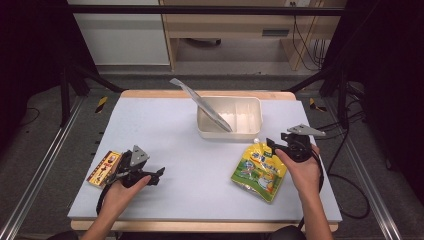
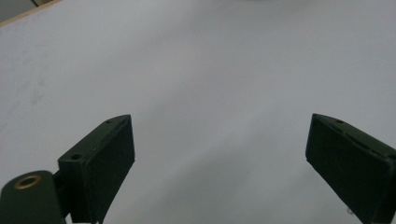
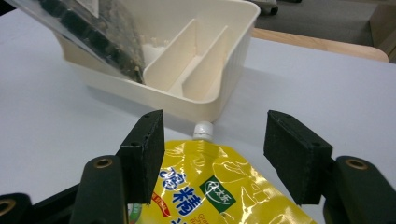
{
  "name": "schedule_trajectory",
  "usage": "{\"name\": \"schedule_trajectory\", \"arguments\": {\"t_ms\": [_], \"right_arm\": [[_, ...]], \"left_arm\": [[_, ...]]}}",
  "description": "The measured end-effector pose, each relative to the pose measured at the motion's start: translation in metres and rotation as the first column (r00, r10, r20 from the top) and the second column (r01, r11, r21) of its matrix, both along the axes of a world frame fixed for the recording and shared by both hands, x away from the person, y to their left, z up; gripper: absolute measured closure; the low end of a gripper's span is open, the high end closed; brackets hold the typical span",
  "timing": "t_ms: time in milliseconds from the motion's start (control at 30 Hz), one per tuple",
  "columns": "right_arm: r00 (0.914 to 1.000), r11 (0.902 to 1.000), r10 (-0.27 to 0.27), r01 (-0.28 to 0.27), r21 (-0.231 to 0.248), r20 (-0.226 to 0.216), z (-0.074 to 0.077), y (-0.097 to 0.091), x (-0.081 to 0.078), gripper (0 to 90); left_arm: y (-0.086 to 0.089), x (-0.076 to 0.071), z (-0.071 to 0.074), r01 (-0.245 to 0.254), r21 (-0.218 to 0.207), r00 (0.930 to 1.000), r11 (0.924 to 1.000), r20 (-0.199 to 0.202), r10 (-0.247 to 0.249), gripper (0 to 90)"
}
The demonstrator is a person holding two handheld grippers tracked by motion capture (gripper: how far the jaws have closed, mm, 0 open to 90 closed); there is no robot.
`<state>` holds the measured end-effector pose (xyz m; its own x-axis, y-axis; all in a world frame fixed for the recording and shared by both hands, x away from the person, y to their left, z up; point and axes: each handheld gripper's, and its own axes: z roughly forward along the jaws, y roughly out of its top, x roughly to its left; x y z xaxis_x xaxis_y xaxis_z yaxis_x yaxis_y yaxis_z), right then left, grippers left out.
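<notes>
Right gripper view shows the pouch's [image 3: 219, 186] white cap [image 3: 203, 129]; right gripper [image 3: 212, 154] hovers over it, half-open, empty.

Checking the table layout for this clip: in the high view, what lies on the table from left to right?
Red and yellow packet → left gripper → cream divided tray with a silver bag leaning in it → yellow spouted pouch → right gripper.
</notes>
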<state>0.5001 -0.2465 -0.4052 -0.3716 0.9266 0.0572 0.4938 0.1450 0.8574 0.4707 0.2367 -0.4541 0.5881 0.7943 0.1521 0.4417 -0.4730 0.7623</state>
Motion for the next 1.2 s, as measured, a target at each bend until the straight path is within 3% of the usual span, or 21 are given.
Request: {"name": "schedule_trajectory", "arguments": {"t_ms": [67,167,367,467,733,867,1200], "right_arm": [[0.9998,0.9994,-0.021,0.021,0.027,0.001,-0.006,-0.007,0.001,38.3],[0.9991,0.9991,-0.042,0.042,0.010,-0.004,-0.011,-0.013,0.002,38.1],[0.9970,0.9967,-0.076,0.076,0.026,-0.018,-0.018,-0.024,0.002,38.3],[0.9953,0.9957,-0.092,0.092,-0.002,-0.030,-0.025,-0.029,0.003,38.5],[0.9903,0.9919,-0.127,0.127,-0.013,-0.057,-0.039,-0.037,0.003,38.4],[0.9886,0.9915,-0.130,0.128,-0.023,-0.077,-0.047,-0.040,0.005,36.4],[0.9809,0.9903,-0.137,0.139,0.004,-0.139,-0.061,-0.049,0.011,35.5]], "left_arm": [[0.000,0.000,0.000,-0.002,-0.005,1.0000,1.0000,0.000,0.002,8.0],[0.000,0.000,0.000,-0.001,-0.004,1.0000,1.0000,-0.003,0.001,8.0],[-0.001,0.001,0.000,0.003,0.002,1.0000,1.0000,-0.004,-0.003,8.0],[-0.002,0.000,0.001,0.007,-0.003,1.0000,1.0000,-0.002,-0.007,8.0],[-0.005,0.000,0.002,0.025,0.005,0.9997,0.9997,0.007,-0.025,8.1],[-0.005,0.000,0.003,0.029,0.011,0.9995,0.9995,0.007,-0.029,8.1],[-0.006,0.001,0.003,0.038,0.021,0.9993,0.9991,0.004,-0.038,8.1]]}}
